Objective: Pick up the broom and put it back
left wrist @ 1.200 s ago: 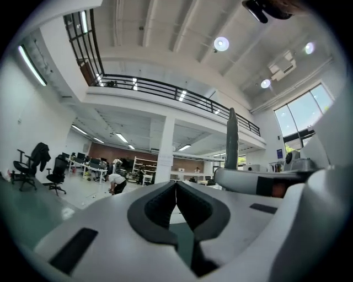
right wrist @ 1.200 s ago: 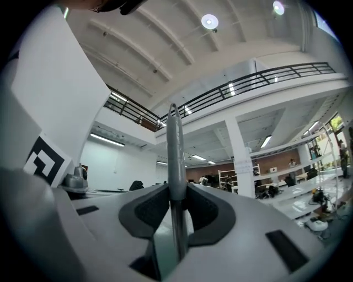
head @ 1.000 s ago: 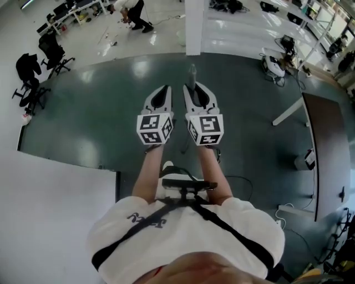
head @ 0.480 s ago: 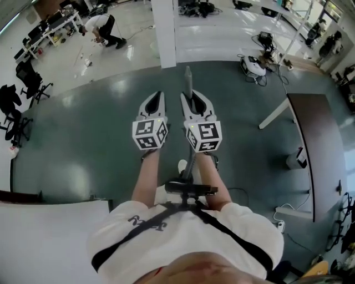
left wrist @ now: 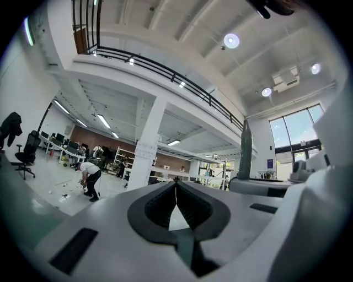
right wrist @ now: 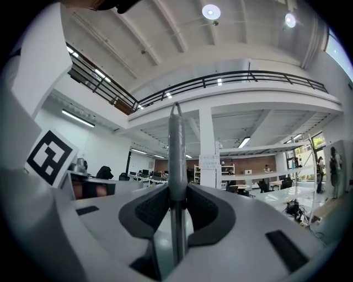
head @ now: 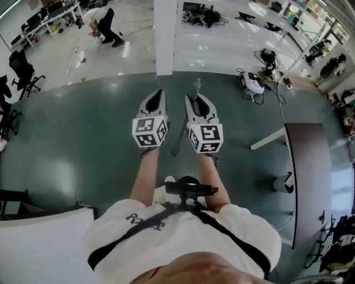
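R gripper [head: 198,100] [right wrist: 177,190]: clamped on broom [head: 178,141] [right wrist: 176,154] handle.
broom: in R jaws; long axis near upright, tip above jaws, rest slants down betw. grippers.
L gripper [head: 157,95] [left wrist: 175,187]: jaws together, empty, just beside R.
ahead: white pillar [head: 165,39]; person [head: 102,16] bent over, far L; desk [head: 308,166] off to R.
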A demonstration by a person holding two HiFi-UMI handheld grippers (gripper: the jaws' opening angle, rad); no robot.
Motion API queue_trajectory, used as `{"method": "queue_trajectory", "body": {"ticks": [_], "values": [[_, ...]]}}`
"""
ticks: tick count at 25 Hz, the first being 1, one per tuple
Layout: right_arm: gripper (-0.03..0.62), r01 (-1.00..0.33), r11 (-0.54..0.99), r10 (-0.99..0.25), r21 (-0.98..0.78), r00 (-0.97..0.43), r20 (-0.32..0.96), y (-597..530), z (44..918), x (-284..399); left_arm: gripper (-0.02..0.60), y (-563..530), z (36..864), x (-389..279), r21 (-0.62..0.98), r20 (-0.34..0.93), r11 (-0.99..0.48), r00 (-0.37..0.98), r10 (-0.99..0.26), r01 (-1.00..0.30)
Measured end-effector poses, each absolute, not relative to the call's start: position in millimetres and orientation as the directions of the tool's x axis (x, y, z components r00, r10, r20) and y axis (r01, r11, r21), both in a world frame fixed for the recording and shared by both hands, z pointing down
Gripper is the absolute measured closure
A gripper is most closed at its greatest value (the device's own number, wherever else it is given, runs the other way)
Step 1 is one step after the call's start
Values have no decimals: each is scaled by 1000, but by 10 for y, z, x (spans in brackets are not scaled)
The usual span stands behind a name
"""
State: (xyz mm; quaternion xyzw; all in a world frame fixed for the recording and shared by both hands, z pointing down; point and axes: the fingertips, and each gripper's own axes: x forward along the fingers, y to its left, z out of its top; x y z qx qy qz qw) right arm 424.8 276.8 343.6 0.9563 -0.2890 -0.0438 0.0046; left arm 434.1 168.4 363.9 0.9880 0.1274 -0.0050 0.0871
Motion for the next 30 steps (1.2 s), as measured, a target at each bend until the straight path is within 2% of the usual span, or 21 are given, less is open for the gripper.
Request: {"method": "queue_trajectory", "body": {"ticks": [5,11,21,25,30], "values": [[490,-533,-846,-534,25,843,-65,2765,3553,4964,569,1604,3837,4771,157,14,-957,968,249,244],[490,-586,-810,-585,-9,809,-55,2454,3724,5926,569,1439,3955,5631,135,29,-966,974,225,219],[490,-719,-693,-709,-55,693,-132,1756,3255,7724,569,936,3623,7491,76,-30,-991,994,108,110],[490,-767,-637,-753,-78,640,-151,1597,3042,8164,569,767,3458,7989,85,-48,-995,997,54,58],[490,-759,-650,-749,-41,649,-132,1401,3059,8730,569,434,3410,8453,81,-38,-997,999,-2,1]]}}
